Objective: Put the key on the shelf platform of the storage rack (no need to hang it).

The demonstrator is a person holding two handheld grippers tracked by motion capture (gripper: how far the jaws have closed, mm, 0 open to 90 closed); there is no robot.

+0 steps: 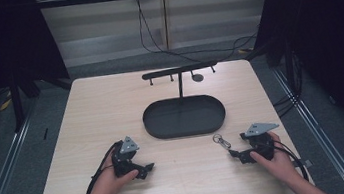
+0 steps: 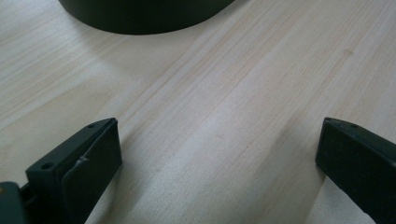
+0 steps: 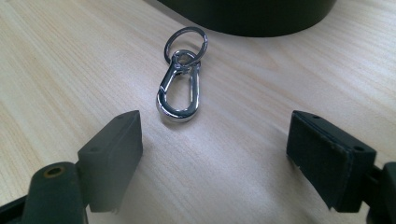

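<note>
The dark oval tray (image 1: 164, 128) mid-tabletop (image 1: 87, 118) holds just its hook stand (image 1: 178, 71). A silver keyring clip (image 3: 180, 88) lies near its rim, just ahead of the right gripper (image 3: 215, 154); both grippers' fingers gape, the left gripper (image 2: 217, 154) over bare wood.

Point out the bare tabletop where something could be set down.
Free: the pale wooden table left of the black oval tray, and the strip between the left gripper and right gripper. Crowded: around the silver snap-hook keyring, just before the tray's right end.
</note>
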